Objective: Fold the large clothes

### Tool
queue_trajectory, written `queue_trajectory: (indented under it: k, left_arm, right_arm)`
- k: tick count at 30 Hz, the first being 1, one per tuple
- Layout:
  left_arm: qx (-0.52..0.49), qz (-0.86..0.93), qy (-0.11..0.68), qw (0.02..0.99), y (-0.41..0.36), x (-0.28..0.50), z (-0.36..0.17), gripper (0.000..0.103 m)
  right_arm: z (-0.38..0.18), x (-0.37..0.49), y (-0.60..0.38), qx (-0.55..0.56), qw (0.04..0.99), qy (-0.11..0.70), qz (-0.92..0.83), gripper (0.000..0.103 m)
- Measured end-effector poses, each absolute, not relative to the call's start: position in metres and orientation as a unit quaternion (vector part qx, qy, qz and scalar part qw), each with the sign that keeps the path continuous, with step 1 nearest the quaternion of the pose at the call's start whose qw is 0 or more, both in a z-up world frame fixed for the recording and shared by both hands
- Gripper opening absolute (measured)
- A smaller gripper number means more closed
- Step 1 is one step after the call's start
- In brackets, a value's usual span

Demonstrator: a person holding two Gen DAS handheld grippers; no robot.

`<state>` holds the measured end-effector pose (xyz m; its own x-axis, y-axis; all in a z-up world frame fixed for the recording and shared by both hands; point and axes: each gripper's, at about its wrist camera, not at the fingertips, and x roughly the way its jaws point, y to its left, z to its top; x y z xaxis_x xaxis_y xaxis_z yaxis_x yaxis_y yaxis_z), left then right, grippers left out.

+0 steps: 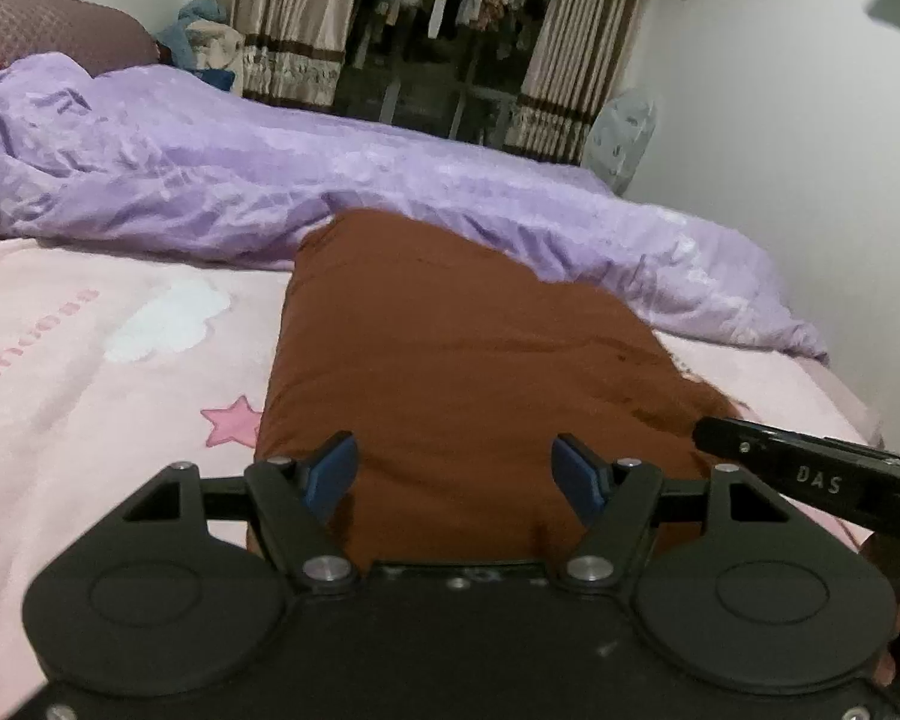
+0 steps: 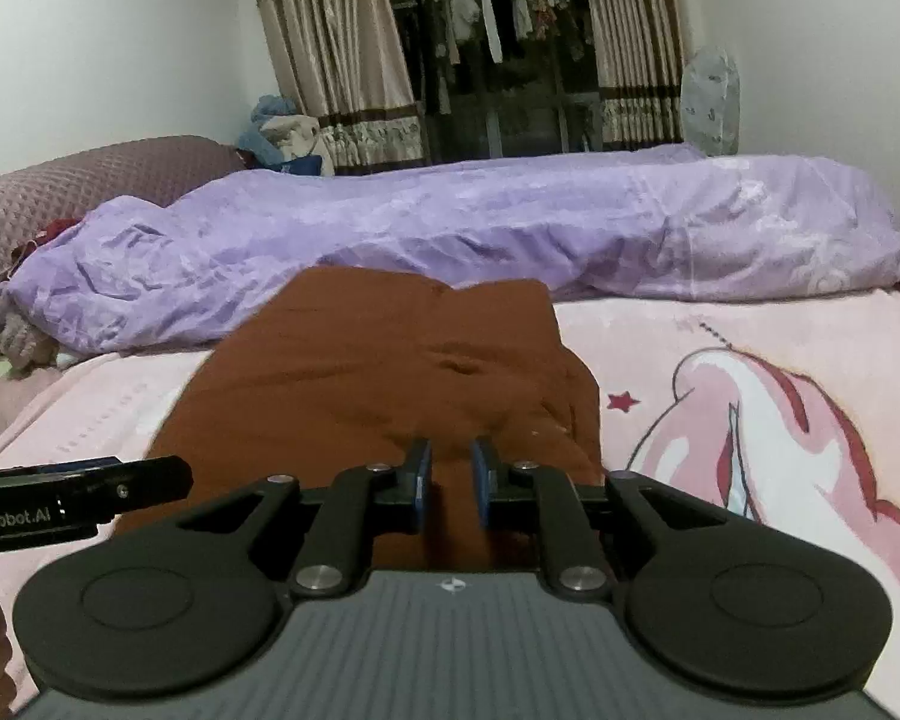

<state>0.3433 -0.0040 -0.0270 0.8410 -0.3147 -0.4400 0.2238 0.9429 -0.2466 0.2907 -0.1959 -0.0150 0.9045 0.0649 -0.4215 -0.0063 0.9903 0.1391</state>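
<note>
Folded rust-brown garment [image 1: 450, 360] lies on the pink printed bed sheet [image 1: 90, 360], its far edge against the purple duvet [image 1: 270, 168]. Left tongs [image 1: 456, 474] gape wide over its near edge, gripping nothing. Right tongs [image 2: 450, 480] nearly closed, narrow gap; grip on cloth unclear.

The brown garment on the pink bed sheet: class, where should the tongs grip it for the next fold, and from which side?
Grip the brown garment at its two near corners, coming from the near edge: it lies as a flat folded strip running away towards the purple quilt.
</note>
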Motion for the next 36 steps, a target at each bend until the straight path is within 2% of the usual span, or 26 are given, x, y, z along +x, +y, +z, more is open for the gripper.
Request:
queue_trajectory:
  k: [4, 10, 16, 21, 24, 30, 36]
  left_arm:
    - [-0.098, -0.151, 0.248, 0.952, -0.003, 0.332, -0.032, 0.071]
    - [-0.099, -0.138, 0.289, 0.942, -0.008, 0.35, -0.065, 0.069]
    - [-0.089, -0.132, 0.287, 0.945, -0.014, 0.356, -0.079, 0.07]
    - [-0.093, -0.137, 0.291, 0.942, -0.011, 0.357, -0.066, 0.069]
    - [-0.089, -0.151, 0.268, 0.947, -0.009, 0.357, -0.044, 0.071]
    - [-0.078, -0.158, 0.242, 0.954, -0.009, 0.401, -0.005, 0.071]
    - [-0.068, -0.155, 0.277, 0.946, -0.016, 0.456, -0.017, 0.07]
  right_arm:
    - [-0.014, 0.28, -0.19, 0.06, 0.975, 0.214, 0.01, 0.022]
    - [-0.046, 0.291, -0.195, 0.071, 0.965, 0.252, 0.002, 0.021]
    - [-0.058, 0.295, -0.201, 0.089, 0.96, 0.264, 0.016, 0.021]
    - [-0.05, 0.291, -0.2, 0.083, 0.961, 0.265, 0.018, 0.022]
    - [-0.028, 0.292, -0.201, 0.084, 0.964, 0.25, 0.025, 0.022]
    - [0.014, 0.325, -0.199, 0.055, 0.977, 0.204, 0.021, 0.022]
    - [0.0, 0.384, -0.201, 0.058, 0.965, 0.254, 0.019, 0.022]
